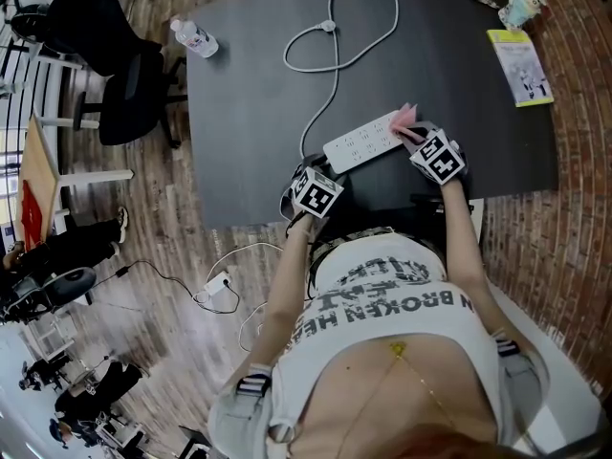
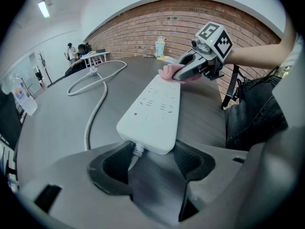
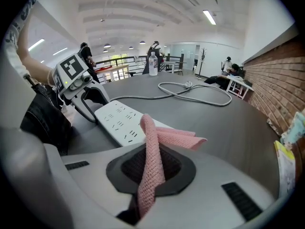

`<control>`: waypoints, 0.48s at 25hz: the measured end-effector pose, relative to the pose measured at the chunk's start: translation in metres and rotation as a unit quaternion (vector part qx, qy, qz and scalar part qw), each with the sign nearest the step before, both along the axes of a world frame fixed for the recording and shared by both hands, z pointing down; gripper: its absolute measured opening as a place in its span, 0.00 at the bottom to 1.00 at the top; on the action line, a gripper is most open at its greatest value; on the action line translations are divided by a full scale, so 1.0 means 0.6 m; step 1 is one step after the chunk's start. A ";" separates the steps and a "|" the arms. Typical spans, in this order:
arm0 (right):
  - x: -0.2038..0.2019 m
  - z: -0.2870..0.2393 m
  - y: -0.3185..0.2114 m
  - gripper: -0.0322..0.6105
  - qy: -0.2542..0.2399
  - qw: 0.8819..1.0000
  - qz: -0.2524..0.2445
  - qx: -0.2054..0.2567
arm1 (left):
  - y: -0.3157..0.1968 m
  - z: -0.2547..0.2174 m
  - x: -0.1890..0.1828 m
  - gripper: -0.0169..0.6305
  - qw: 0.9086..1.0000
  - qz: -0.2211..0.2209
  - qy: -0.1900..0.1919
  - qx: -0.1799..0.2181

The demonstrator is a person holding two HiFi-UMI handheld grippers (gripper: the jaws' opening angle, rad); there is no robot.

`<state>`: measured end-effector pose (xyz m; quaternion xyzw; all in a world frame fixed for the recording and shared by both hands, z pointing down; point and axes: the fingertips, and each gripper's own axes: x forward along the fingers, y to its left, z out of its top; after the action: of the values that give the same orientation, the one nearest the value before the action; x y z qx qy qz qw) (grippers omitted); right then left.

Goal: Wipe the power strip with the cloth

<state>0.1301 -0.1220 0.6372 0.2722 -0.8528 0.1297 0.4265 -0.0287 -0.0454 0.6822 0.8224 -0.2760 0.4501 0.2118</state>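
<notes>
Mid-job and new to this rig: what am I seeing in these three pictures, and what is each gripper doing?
There is no robot: a person holds a two-jaw gripper in each hand. The head view looks down from the person's head; the other two cameras ride on the grippers. On the dark grey table lie a white power strip, a clear plastic bottle and a yellow booklet. The left gripper has its jaws apart around the strip's corded end; whether they press it is unclear. The right gripper is shut on a pink knitted cloth, held at the strip's other end.
</notes>
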 end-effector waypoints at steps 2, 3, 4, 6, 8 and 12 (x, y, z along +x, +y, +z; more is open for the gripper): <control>0.001 0.001 0.001 0.08 0.000 1.000 0.002 0.003 | 0.001 0.001 0.001 0.43 1.000 -0.001 0.001 0.001; 0.001 0.003 0.001 0.08 0.002 1.000 0.002 0.004 | 0.001 0.001 0.001 0.43 1.000 -0.001 0.001 0.002; 0.002 0.004 0.001 0.08 0.004 1.000 0.002 0.004 | 0.001 0.002 0.001 0.43 1.000 -0.001 0.001 0.003; 0.003 0.006 0.001 0.08 0.007 1.000 0.003 0.004 | 0.001 0.003 0.001 0.43 1.000 -0.001 0.002 0.003; 0.001 0.006 0.001 0.08 0.006 1.000 0.005 0.005 | 0.001 0.003 -0.001 0.43 1.000 -0.001 0.002 0.002; -0.004 0.003 0.000 0.08 0.006 1.000 0.008 0.008 | 0.004 0.000 -0.001 0.43 1.000 0.005 0.002 -0.003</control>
<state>0.1279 -0.1223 0.6389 0.2833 -0.8489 0.1244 0.4286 -0.0294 -0.0430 0.6823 0.8239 -0.2706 0.4505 0.2123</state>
